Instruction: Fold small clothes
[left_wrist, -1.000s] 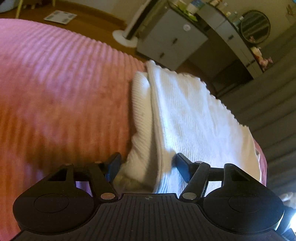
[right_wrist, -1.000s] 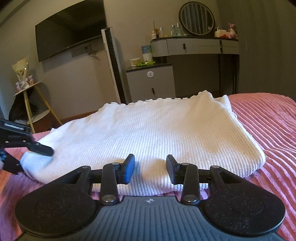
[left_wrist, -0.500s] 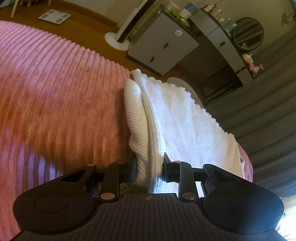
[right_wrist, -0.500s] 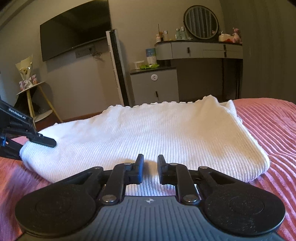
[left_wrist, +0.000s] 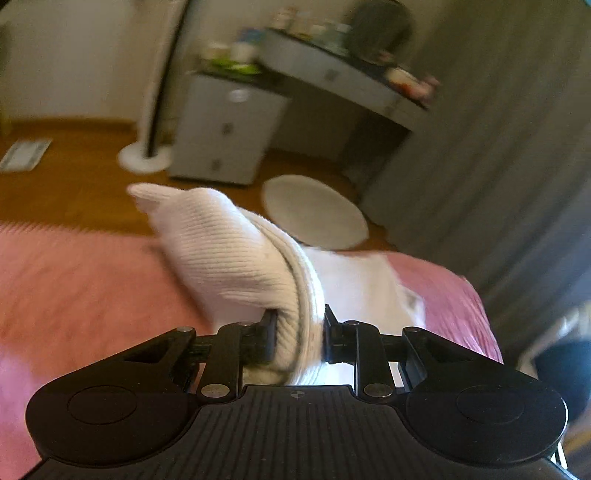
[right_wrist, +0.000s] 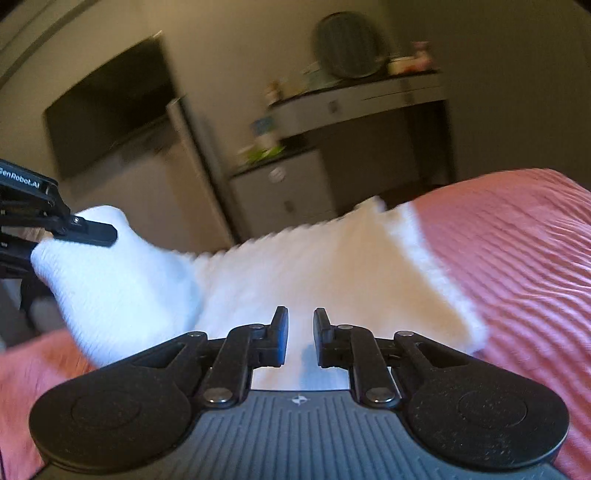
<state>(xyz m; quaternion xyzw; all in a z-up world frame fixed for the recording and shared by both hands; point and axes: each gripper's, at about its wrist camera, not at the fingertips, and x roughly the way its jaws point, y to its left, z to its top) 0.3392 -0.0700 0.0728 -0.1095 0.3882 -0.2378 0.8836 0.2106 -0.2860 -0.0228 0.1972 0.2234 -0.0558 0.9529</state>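
Your left gripper (left_wrist: 298, 334) is closing its jaws on the folded edge of the white knit garment (left_wrist: 236, 258); the cloth is pinched thick between the two black pads, so the jaws are standing only a little way apart around it. In the right wrist view that same gripper (right_wrist: 86, 230) is showing at the far left, with the end of the garment raised clear of the pink ribbed bedspread (left_wrist: 81, 288) and bunching into a rounded hump below its finger.

Moving right, the rest of the garment (right_wrist: 332, 266) is lying flat across the bedspread (right_wrist: 517, 258), its scalloped far edge running toward the foot of the bed. The pictures are blurred, so the fine detail of that edge is hard to read.

Your right gripper (right_wrist: 300, 338) is sitting low at the garment's near edge, with its jaws nearly closed and just a narrow gap between the pads. White cloth is showing in that gap and under the fingers, but you cannot tell from this angle whether the pads are actually pinching it.

Beyond the bed, a grey cabinet (left_wrist: 225, 129) and a round white rug (left_wrist: 314, 210) are standing on the wooden floor (left_wrist: 74, 177).
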